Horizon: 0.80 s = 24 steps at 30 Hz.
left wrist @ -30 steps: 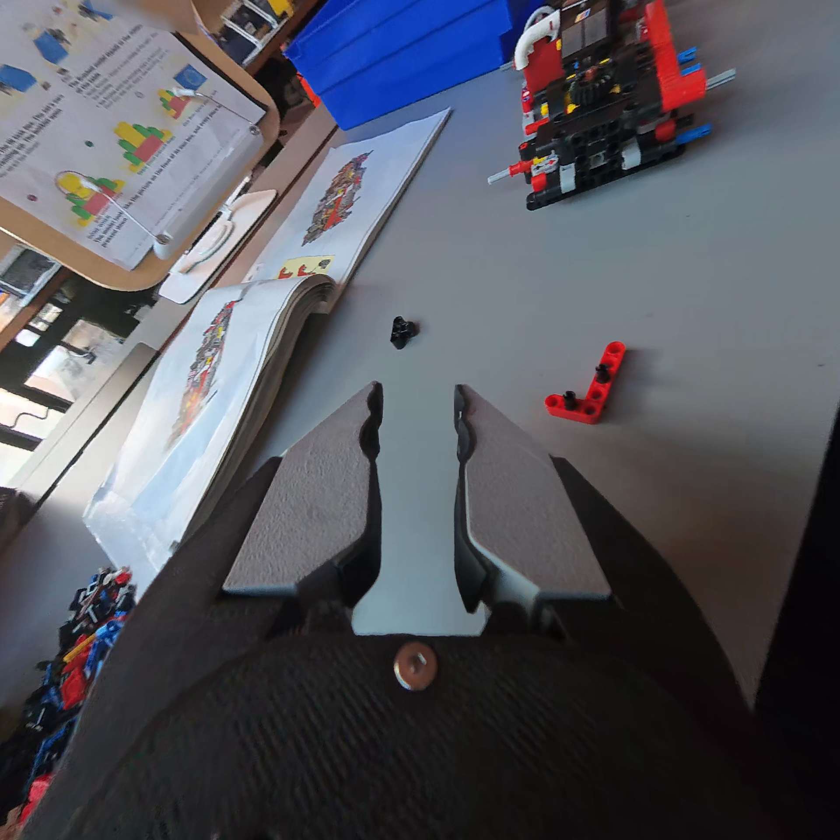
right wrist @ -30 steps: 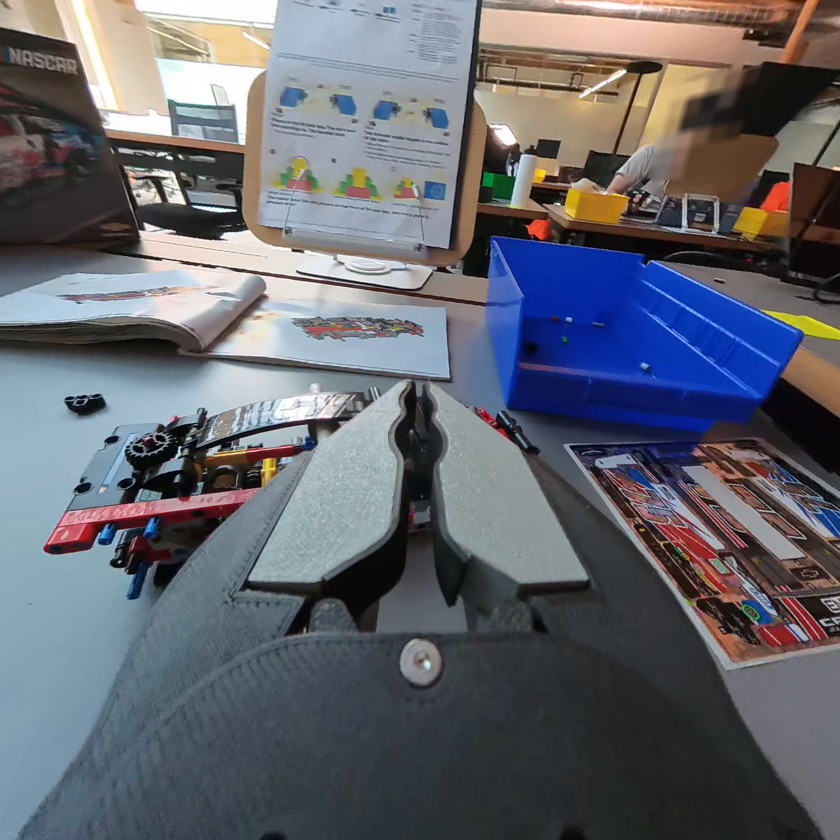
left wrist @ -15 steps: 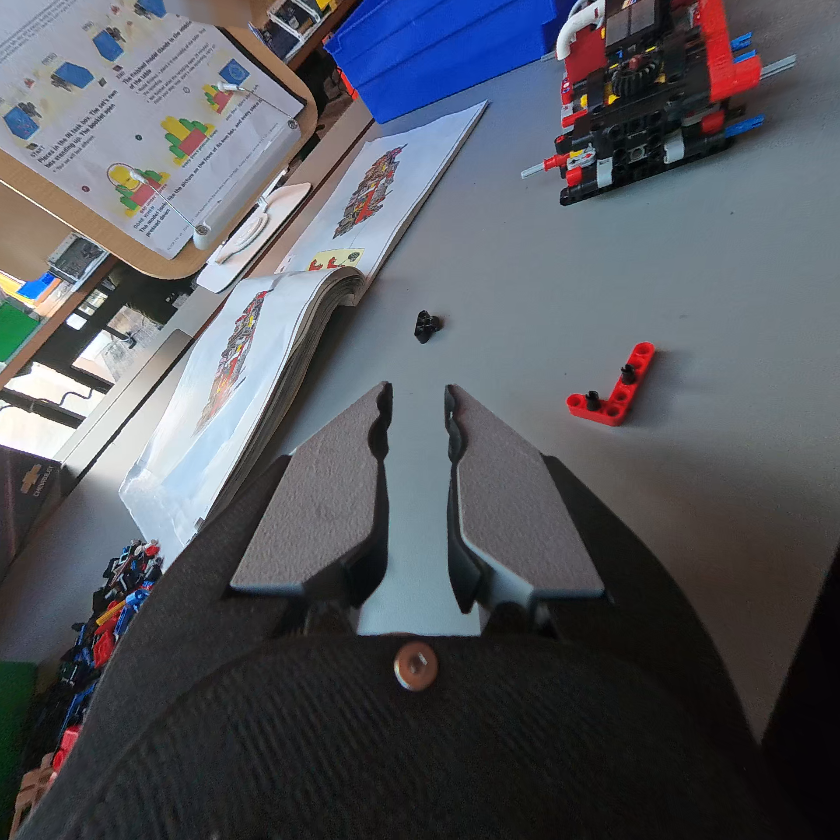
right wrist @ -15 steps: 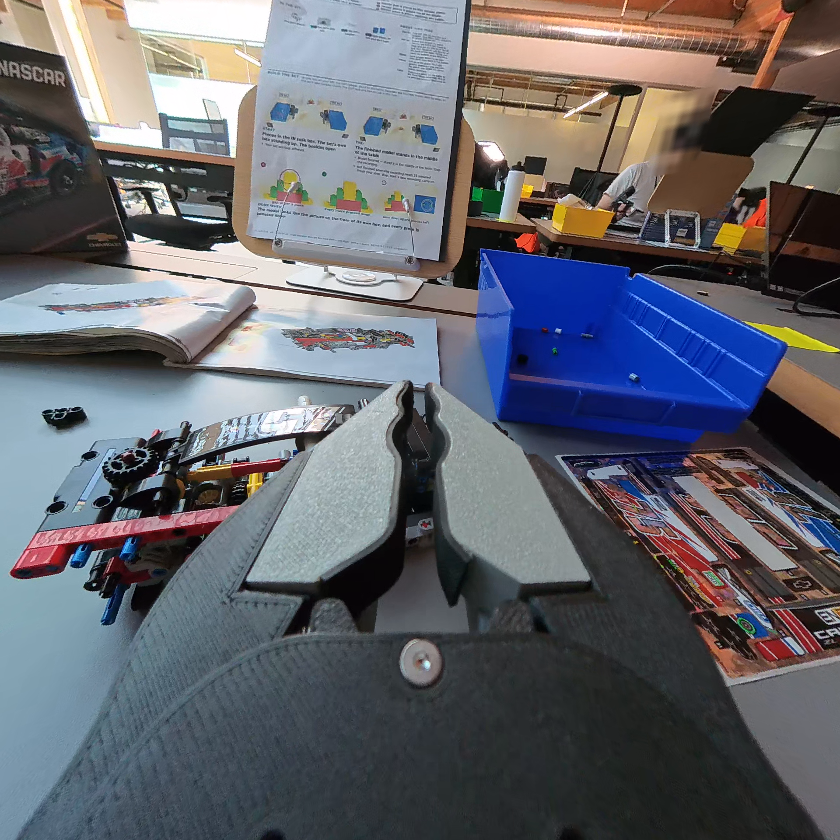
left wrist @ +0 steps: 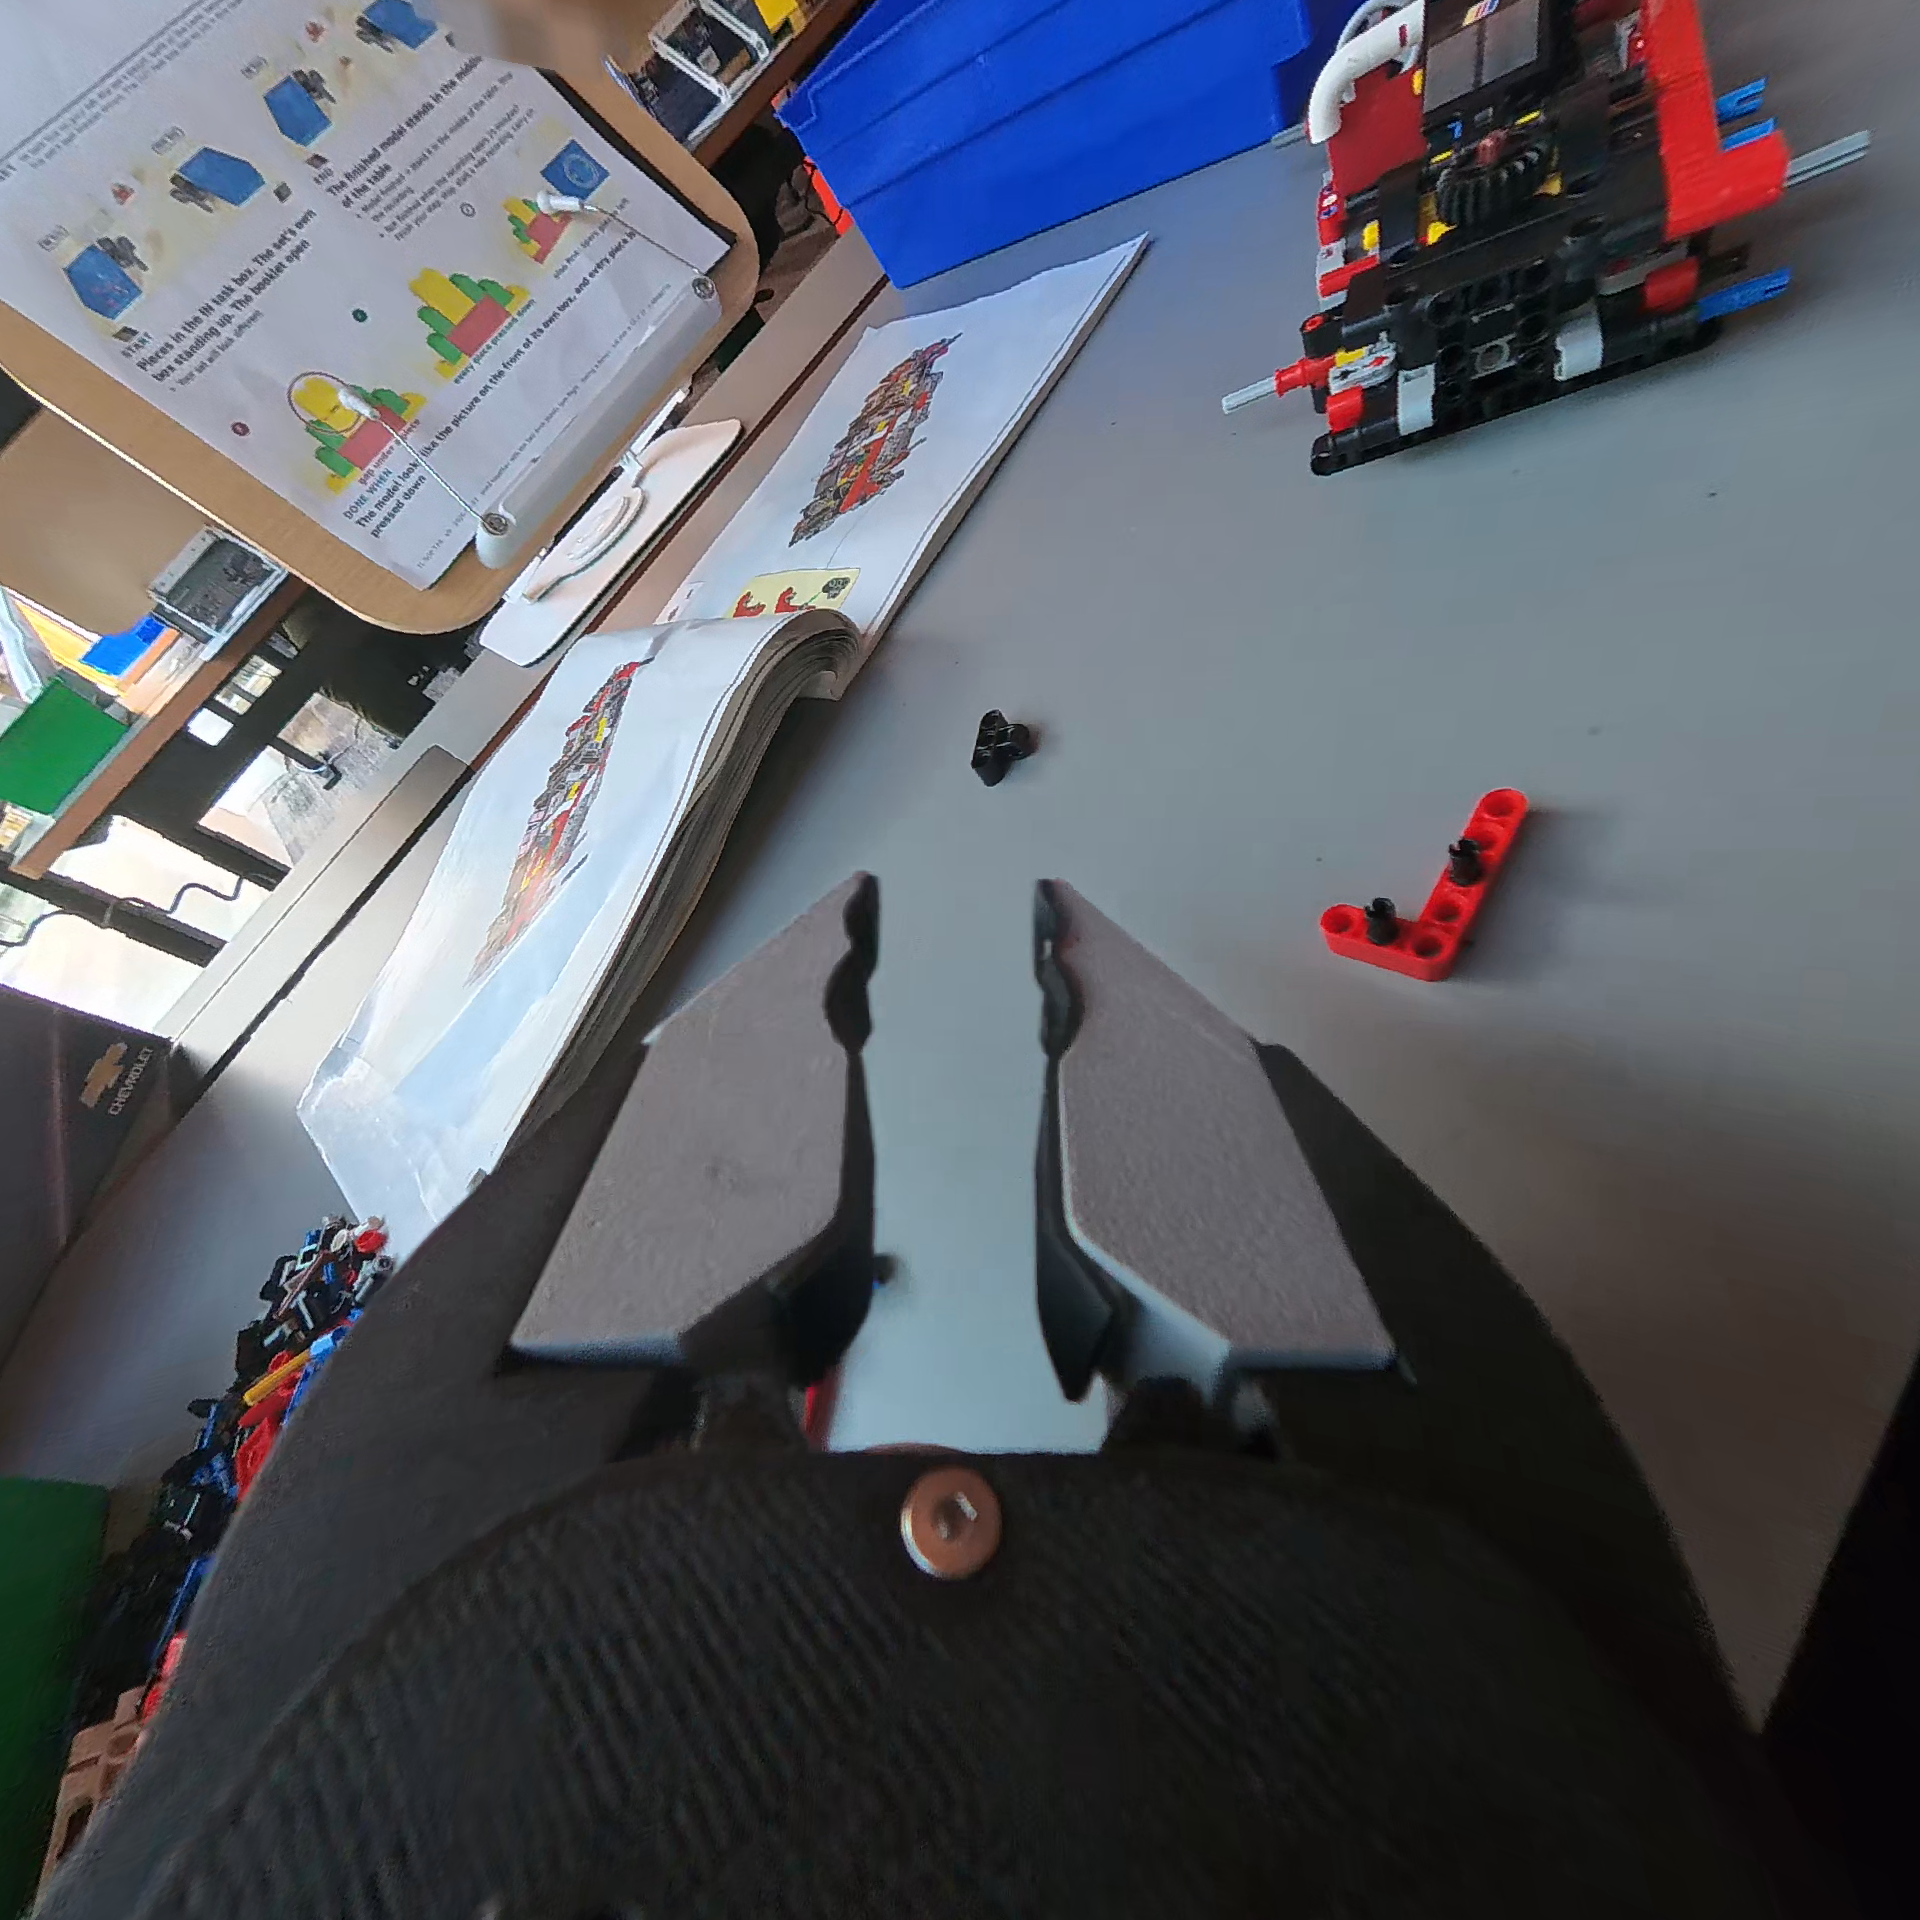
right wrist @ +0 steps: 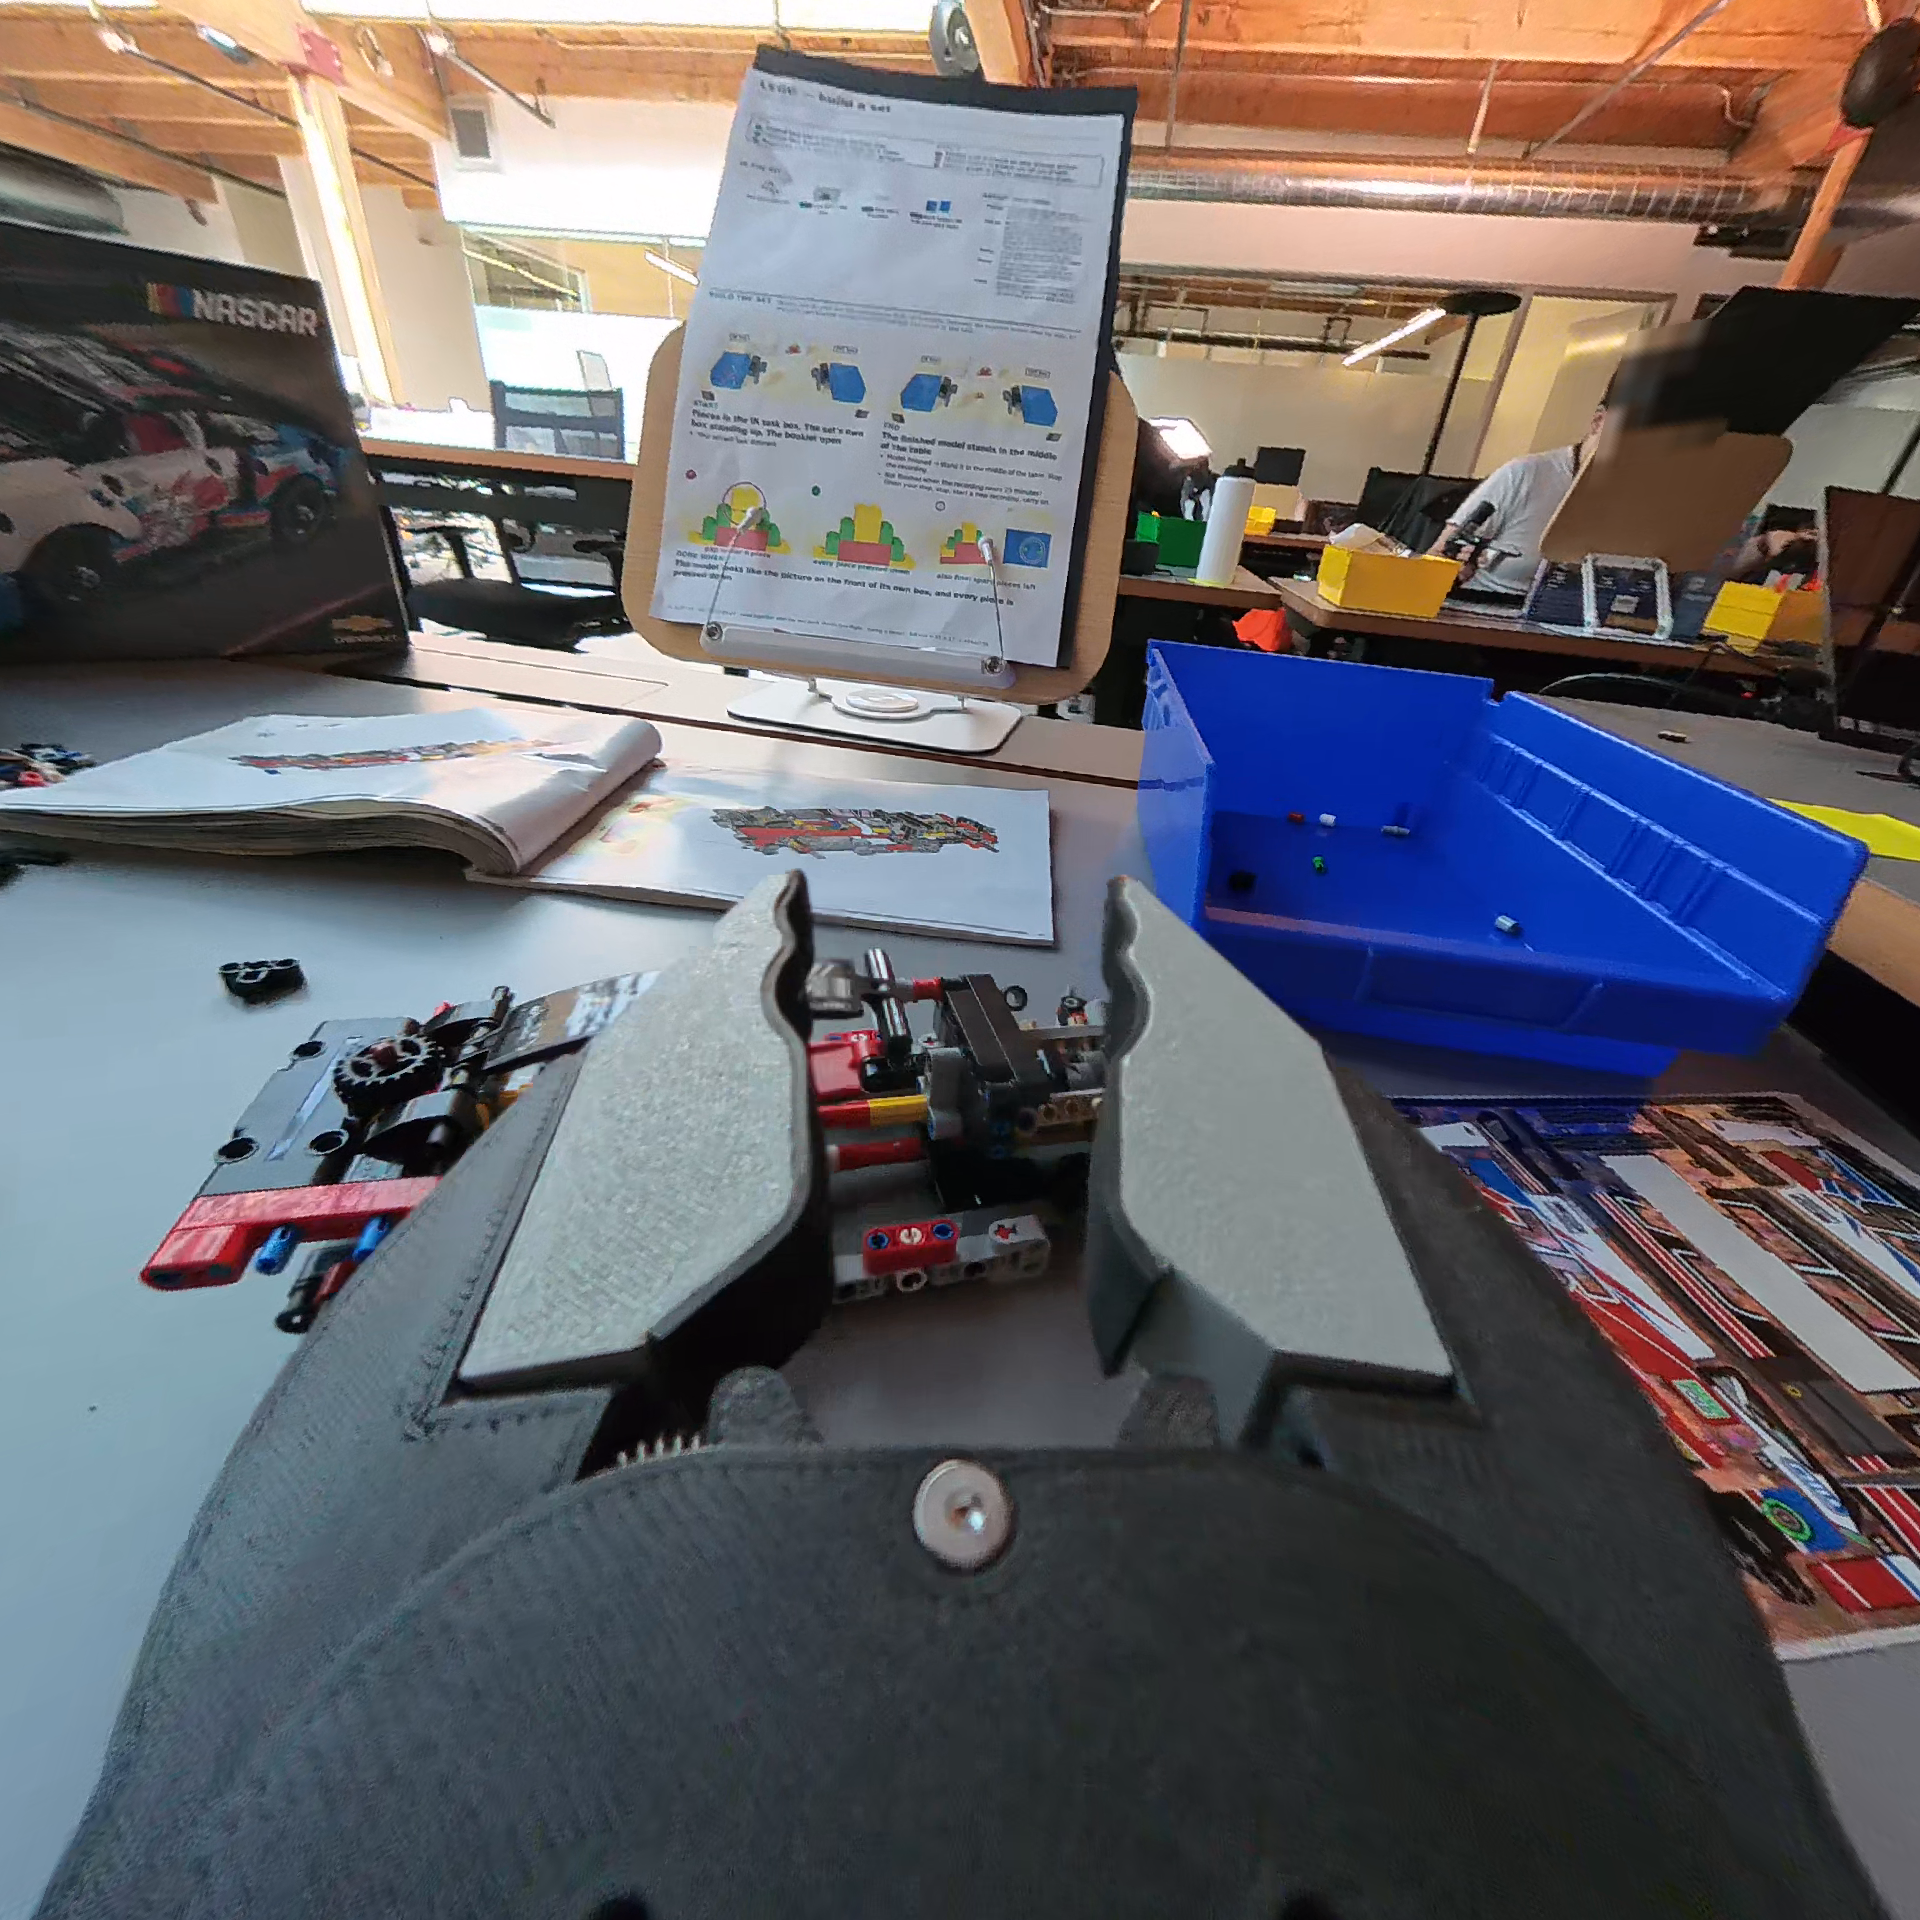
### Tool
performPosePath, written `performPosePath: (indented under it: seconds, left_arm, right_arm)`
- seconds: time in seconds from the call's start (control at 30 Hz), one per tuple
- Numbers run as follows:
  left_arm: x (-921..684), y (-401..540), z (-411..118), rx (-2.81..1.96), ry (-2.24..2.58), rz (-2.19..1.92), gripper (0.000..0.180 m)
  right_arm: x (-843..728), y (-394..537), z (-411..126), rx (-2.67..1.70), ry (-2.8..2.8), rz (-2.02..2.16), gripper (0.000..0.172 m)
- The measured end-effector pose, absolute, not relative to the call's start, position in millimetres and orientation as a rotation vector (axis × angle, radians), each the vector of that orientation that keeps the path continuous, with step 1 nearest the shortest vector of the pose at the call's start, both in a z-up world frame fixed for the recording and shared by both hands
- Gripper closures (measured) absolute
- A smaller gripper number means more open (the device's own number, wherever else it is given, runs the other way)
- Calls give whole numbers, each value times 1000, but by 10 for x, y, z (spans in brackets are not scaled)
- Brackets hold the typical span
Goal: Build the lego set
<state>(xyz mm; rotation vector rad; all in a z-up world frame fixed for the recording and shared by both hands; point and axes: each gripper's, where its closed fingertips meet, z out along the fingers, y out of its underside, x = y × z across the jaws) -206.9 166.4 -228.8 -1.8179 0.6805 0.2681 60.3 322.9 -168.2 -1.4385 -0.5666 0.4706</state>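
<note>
My left gripper (left wrist: 951, 904) is open and empty, held low over the grey table (left wrist: 1351, 644). A small black piece (left wrist: 1000, 745) lies just ahead of its fingertips. A red L-shaped beam (left wrist: 1429, 888) with two black pins lies to its right. The partly built red and black model (left wrist: 1527, 229) stands farther off at the upper right. My right gripper (right wrist: 956, 904) is open wide above that model (right wrist: 935, 1091), whose middle shows between the fingers. The pads do not press on it. The small black piece (right wrist: 260, 977) also shows at the left of the right wrist view.
An open instruction booklet (right wrist: 416, 779) lies behind the model, a blue bin (right wrist: 1455, 883) with a few tiny parts at the right. A sticker sheet (right wrist: 1714, 1299) lies at the front right. A pile of loose pieces (left wrist: 270, 1351) sits at the left. A stand with a printed sheet (right wrist: 894, 416) and a dark box (right wrist: 177, 447) stand behind.
My right gripper was shut over the model and has now opened wide. My left gripper's jaws narrowed a little, then widened again, with nothing between them.
</note>
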Motion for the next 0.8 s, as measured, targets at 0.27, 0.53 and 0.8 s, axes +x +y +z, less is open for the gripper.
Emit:
performPosePath:
  seconds: [0.27, 0.53, 0.8]
  left_arm:
    - [-2099, 1669, -2270, -1816, 660, 276, 143]
    - [-2095, 1667, -2276, -1813, 671, 287, 142]
    - [-2087, 1671, -2302, -1821, 686, 297, 143]
  right_arm:
    - [589, 3111, -1615, -1376, -598, 577, 143]
    - [456, 3049, -1715, -1412, -713, 572, 172]
    - [416, 3009, -1714, -1397, -743, 615, 172]
